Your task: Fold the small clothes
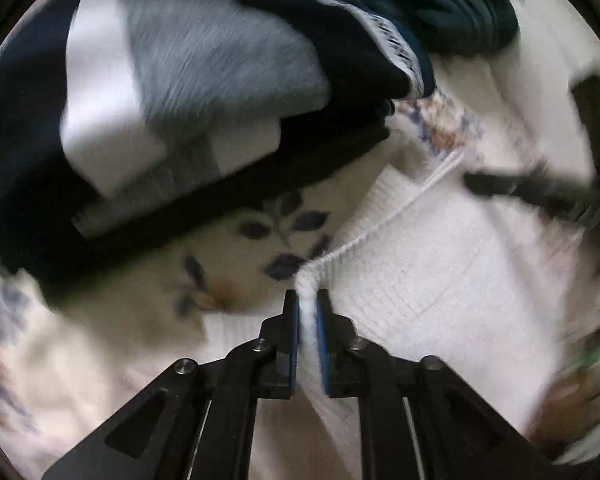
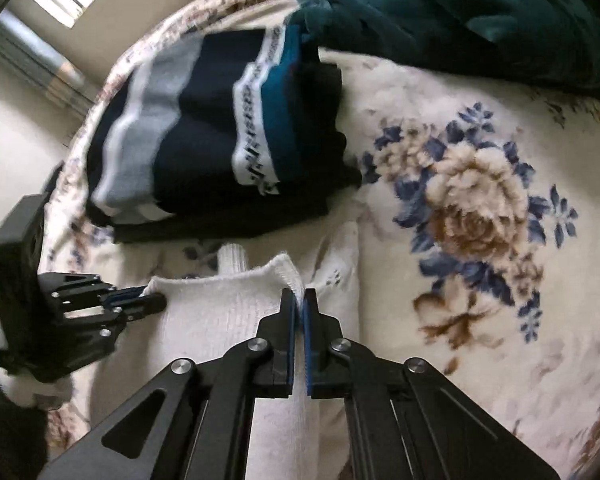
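On the floral blanket (image 2: 472, 208), a white ribbed garment (image 2: 228, 312) is laid flat, just in front of a stack of folded dark clothes (image 2: 220, 148) with grey, white and teal bands. A dark teal cloth (image 2: 460, 12) is bunched at the far edge, apart from the work.

The left gripper (image 1: 309, 300) is seen closed on the garment's ribbed hem, a pinch of white knit being held between the blue pads. The right gripper (image 2: 299, 300) is likewise closed narrow on the same hem further along, with a thin fold of knit caught between its pads. The garment is thus held at two points of one edge, the remainder resting on the blanket.

Risks are judged as follows. Only a small bite of fabric is held in each grip, so slippage is likely if the edge is lifted or carried quickly. Uneven travel of the two hands would skew the fold. The folded stack lies close by and could be disturbed if the hem is carried forward too far. Blanket pile might also be dragged by the knit, leaving creases.
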Tool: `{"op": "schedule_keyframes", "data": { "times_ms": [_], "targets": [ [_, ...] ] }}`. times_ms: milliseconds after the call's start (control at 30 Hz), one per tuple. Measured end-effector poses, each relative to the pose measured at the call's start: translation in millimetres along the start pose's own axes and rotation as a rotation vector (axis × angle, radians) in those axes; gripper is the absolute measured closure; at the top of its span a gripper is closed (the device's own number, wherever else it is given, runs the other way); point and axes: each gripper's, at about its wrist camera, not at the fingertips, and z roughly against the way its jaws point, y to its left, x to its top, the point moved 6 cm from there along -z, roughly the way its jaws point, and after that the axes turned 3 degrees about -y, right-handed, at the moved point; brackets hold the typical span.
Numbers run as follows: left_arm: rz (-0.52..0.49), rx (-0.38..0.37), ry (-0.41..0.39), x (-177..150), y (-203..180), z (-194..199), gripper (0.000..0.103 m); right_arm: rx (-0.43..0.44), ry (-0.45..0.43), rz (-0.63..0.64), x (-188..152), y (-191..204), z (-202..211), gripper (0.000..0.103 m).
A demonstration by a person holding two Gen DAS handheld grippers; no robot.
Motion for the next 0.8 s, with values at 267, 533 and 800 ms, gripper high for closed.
{"op": "schedule_keyframes", "data": {
  "times_ms": [267, 533, 800],
  "targets": [
    [0.359, -0.166, -0.185, -35, 34, 64, 0.040, -0.013, 0.019, 0.017, -2, 6, -13, 0.100],
    [0.177, 0.119, -0.141, -59, 25, 43, 0.099, -0.011, 0.019, -0.002, -14, -3, 3, 0.100],
    [0.423, 0.134, -0.306, -70, 75, 84, 0.100, -0.018, -0.020, -0.023, -16, -9, 20, 0.100]
  ]
}}
